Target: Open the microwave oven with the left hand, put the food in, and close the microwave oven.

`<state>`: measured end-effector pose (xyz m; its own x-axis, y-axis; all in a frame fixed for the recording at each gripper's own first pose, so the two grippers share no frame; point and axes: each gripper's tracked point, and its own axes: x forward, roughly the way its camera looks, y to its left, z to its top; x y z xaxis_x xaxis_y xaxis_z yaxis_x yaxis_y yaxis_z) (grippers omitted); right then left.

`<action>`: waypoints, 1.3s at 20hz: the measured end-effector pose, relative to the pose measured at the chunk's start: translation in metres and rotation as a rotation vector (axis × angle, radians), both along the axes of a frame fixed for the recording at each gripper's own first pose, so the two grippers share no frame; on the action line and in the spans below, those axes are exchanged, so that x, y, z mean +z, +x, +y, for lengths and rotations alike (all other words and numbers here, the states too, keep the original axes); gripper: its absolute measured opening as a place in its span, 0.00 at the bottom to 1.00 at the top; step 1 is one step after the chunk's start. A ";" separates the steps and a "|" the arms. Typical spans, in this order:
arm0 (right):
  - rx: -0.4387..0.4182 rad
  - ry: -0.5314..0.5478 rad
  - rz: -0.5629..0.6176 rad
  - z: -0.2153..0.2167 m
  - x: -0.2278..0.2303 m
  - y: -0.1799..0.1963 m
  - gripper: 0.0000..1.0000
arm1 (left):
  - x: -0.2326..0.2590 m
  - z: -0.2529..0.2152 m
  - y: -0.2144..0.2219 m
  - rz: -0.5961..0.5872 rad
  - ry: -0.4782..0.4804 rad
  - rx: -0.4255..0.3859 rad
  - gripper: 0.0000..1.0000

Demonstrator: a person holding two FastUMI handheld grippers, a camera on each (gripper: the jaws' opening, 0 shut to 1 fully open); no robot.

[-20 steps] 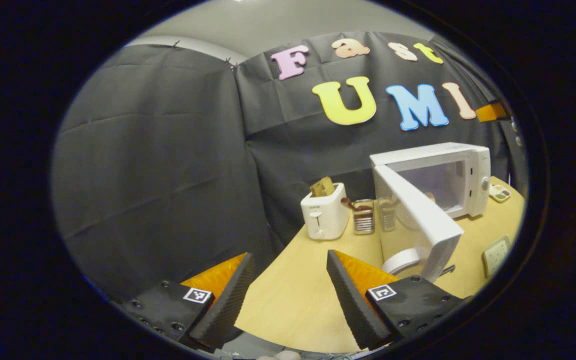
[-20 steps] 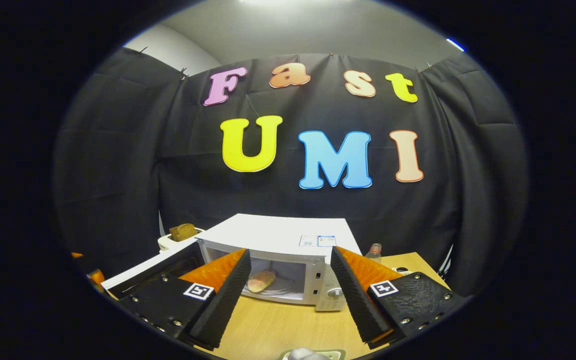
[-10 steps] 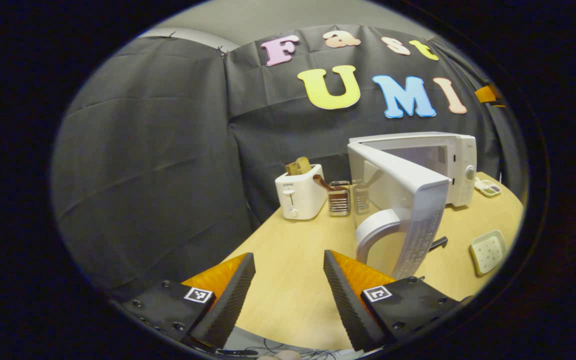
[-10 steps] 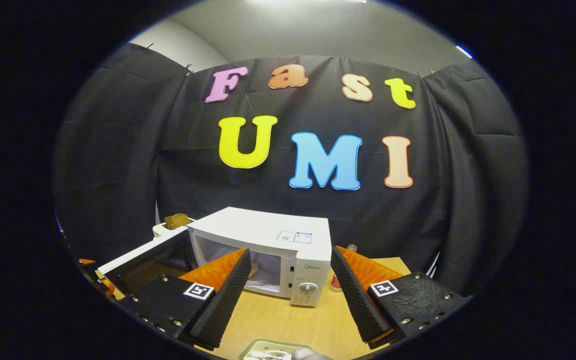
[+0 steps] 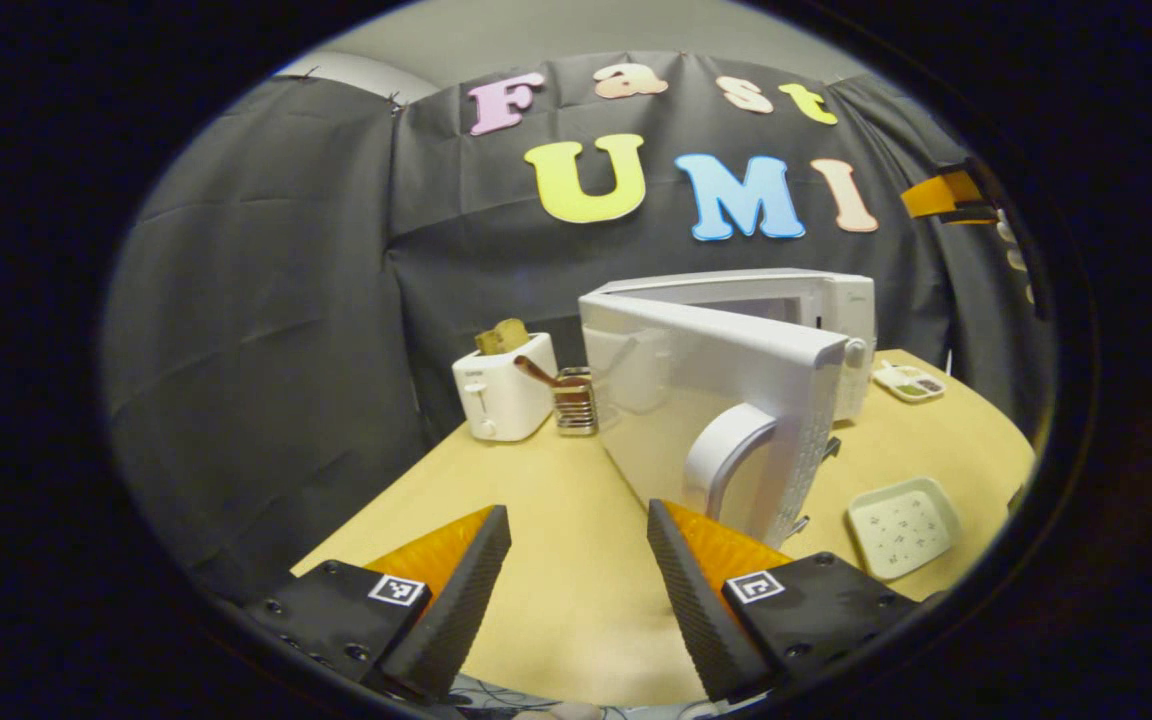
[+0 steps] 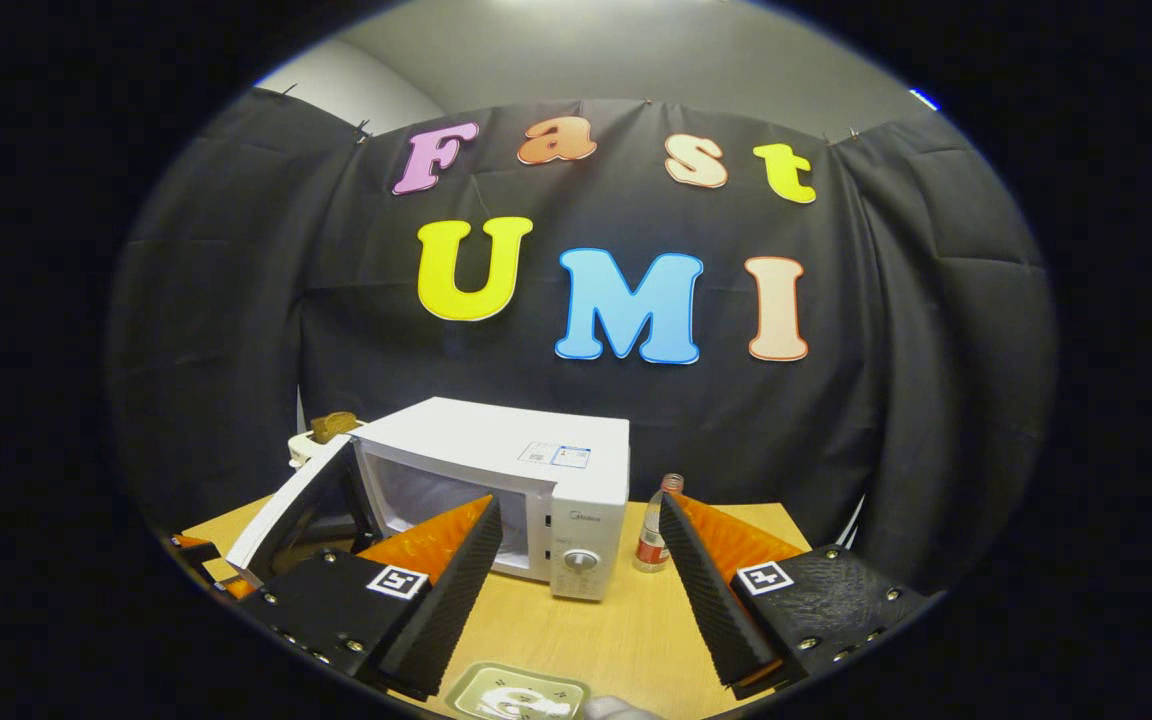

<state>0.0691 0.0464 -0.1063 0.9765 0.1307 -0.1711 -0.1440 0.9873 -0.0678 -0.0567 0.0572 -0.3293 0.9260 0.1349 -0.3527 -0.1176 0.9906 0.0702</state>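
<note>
The white microwave [image 6: 536,470] stands on the wooden table [image 6: 596,630] with its door [image 6: 291,500] about halfway open. In the left gripper view I face the door's outer side [image 5: 666,390] and its curved white handle [image 5: 721,455]. My left gripper [image 5: 576,512] is open and holds nothing. One of its fingers is just below the handle's lower end, and I cannot tell if they touch. My right gripper [image 6: 581,505] hangs open and holds nothing, in front of the microwave and away from it. The door and a finger of the right gripper hide most of the oven's inside.
A white toaster [image 5: 501,395] with bread in it and a small metal rack [image 5: 574,400] stand left of the microwave. A pale square tray [image 5: 901,512] lies near the table's front. A small bottle [image 6: 648,535] stands right of the microwave. Black cloth walls the booth.
The microwave door has swung from wide open to about halfway shut. My left gripper has come round to the door's outer side. My right gripper has backed away from the oven.
</note>
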 end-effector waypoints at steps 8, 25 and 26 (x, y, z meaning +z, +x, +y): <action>-0.026 0.017 -0.015 -0.041 0.011 0.010 0.96 | 0.010 -0.103 0.047 -0.027 -0.014 -0.154 0.94; -0.084 0.074 0.009 -0.086 0.005 0.043 0.96 | 0.006 -0.217 0.201 -0.110 -0.024 -0.298 0.94; -0.087 0.075 0.011 -0.087 0.004 0.045 0.96 | 0.004 -0.223 0.205 -0.111 -0.026 -0.308 0.94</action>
<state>0.1139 -0.0410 -0.1025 0.9828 0.0588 -0.1750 -0.0583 0.9983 0.0079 0.1486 -0.1656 -0.3250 0.9547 -0.1654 -0.2474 0.1825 0.9821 0.0474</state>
